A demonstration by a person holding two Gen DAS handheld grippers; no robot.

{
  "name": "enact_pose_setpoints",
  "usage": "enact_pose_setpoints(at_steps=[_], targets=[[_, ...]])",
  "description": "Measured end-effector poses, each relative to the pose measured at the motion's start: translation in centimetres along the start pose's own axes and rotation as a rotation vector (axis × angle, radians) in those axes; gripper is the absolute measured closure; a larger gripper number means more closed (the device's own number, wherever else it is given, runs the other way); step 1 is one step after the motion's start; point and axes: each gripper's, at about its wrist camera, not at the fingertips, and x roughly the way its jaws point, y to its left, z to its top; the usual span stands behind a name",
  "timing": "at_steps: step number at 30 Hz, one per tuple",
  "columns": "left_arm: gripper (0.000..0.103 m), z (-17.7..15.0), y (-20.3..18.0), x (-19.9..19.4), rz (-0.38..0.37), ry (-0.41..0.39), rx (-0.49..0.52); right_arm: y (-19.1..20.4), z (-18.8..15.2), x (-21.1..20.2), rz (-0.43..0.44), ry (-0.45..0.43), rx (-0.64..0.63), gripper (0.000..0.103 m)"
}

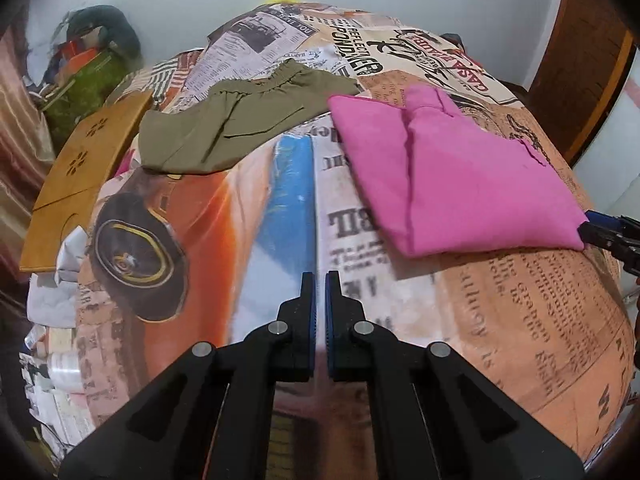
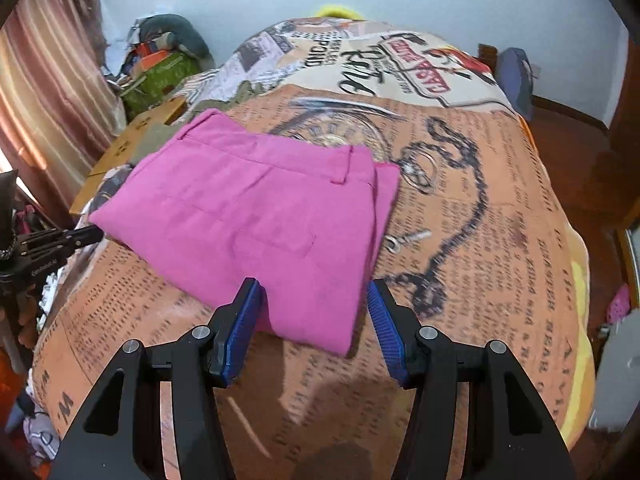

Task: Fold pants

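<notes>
Pink pants point(image 1: 452, 184) lie folded into a compact rectangle on the printed bedspread point(image 1: 520, 320); they also show in the right wrist view point(image 2: 248, 216). My left gripper point(image 1: 320, 280) is shut and empty, above the bedspread to the left of the pants. My right gripper point(image 2: 314, 288) is open, its fingers either side of the near edge of the pink pants, holding nothing. The right gripper shows at the pants' right corner in the left wrist view point(image 1: 612, 236). The left gripper shows at the pants' left edge in the right wrist view point(image 2: 80, 236).
Olive green pants point(image 1: 240, 124) lie spread at the far side of the bed. A wooden board point(image 1: 80, 176) leans at the bed's left edge. Clutter and a green box point(image 2: 160, 76) stand by the wall. A curtain point(image 2: 44, 100) hangs at left.
</notes>
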Motion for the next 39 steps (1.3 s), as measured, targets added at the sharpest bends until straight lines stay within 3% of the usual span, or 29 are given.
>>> enact_pose_setpoints(at_steps=[4, 8, 14, 18, 22, 25, 30, 39], targets=[[0.1, 1.1, 0.3, -1.7, -0.056, -0.028, 0.009, 0.1, 0.3, -1.5, -0.009, -0.032, -0.006, 0.051], [0.096, 4.0, -1.9, -3.5, -0.11, -0.099, 0.083, 0.7, 2.3, -1.8, 0.019, -0.072, -0.011, 0.051], [0.095, 8.1, -6.9, -1.9, -0.257, -0.069, 0.17, 3.0, 5.4, 0.3, 0.058, -0.077, -0.089, 0.051], [0.095, 8.9, -9.7, 1.3, -0.259, -0.012, 0.222, 4.2, 6.1, 3.2, 0.072, -0.023, -0.144, 0.051], [0.094, 8.1, -9.4, 3.8, -0.253, 0.029, 0.205, 3.9, 5.5, 5.2, 0.118, 0.042, -0.153, 0.051], [0.094, 7.6, -8.8, 4.0, -0.283, 0.011, 0.183, 3.2, 5.2, 4.8, 0.142, 0.045, -0.145, 0.051], [0.094, 7.3, -9.0, 3.6, -0.249, -0.009, 0.213, 2.5, 3.4, 3.1, 0.096, 0.033, -0.156, 0.051], [0.094, 7.0, -8.1, 2.7, -0.241, -0.001, 0.173, -1.6, 1.1, 0.4, 0.081, 0.024, -0.013, 0.049]])
